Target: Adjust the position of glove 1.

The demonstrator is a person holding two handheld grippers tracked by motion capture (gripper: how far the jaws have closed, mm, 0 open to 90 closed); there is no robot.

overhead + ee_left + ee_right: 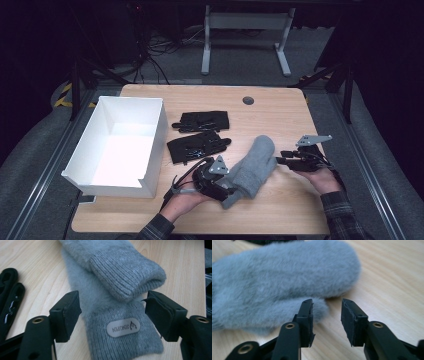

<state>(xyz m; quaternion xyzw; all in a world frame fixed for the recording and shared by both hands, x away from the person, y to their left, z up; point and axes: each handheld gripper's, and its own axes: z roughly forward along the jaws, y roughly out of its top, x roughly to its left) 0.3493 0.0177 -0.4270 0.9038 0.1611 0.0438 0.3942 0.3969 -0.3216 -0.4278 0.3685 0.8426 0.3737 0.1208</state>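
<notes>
A pair of grey fluffy mittens [255, 162] lies stacked on the wooden table [270, 107], ribbed cuffs toward the person. My left gripper [227, 192] is at the cuff end. In the left gripper view its jaws [112, 307] stand on either side of the ribbed cuffs [120, 277], above an oval label [123, 327], and a gap shows beside the left pad. My right gripper [280, 157] is at the mittens' right side. In the right gripper view the mitten [282, 277] lies ahead, its thumb tip beside the left jaw, and the open gripper [327, 315] has bare table between its pads.
Two black gloves [202, 120] [197, 145] lie behind the mittens, one showing at the left gripper view's edge [10, 297]. An open white box [155, 145] stands on the table's left side. A round cable hole [248, 100] sits near the far edge.
</notes>
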